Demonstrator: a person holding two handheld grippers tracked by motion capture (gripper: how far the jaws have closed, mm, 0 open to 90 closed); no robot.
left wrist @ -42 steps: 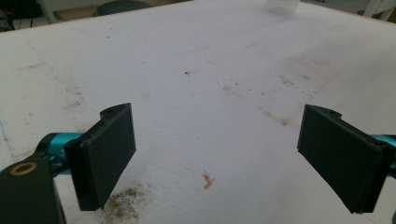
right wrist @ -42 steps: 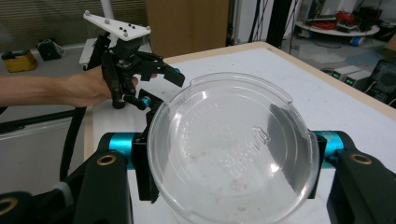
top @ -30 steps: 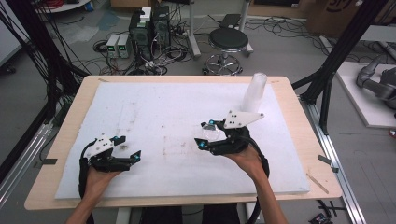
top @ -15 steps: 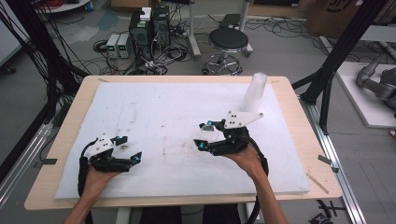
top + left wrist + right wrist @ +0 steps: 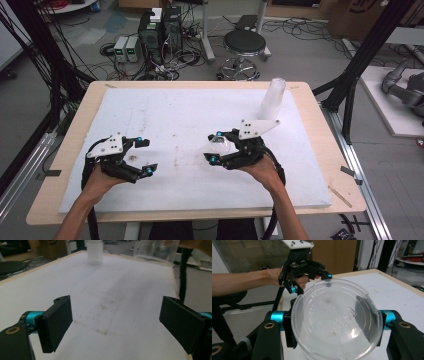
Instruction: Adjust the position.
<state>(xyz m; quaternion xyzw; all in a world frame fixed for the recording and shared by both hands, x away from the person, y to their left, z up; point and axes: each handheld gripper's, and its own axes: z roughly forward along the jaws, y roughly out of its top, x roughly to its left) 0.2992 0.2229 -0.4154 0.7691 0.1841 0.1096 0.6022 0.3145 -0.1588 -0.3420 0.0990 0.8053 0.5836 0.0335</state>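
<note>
The right gripper (image 5: 216, 146) holds a clear plastic cup (image 5: 337, 322) between its 2 black jaws, which press on the cup's sides. The cup is round, thin and see-through, with raised lettering on its flat bottom, and this bottom faces the right gripper's camera. In the high view the cup (image 5: 218, 146) is above the middle of the tabletop (image 5: 320, 125), a little to the right, and I cannot tell if it touches the surface.

The left gripper (image 5: 145, 156) is near the front left part of the white mat (image 5: 180, 115), its jaws spread wide with nothing between them. From its own camera the jaws are flat, matte black plates, and the mat under them is soft-looking, with some brown stains.

A tall stack of frosted cups (image 5: 272, 97) stands near the far right edge of the mat, leaning slightly. It is well apart from both grippers. The mat between the 2 grippers is bare, and the wooden rim of the tabletop shows around it.
</note>
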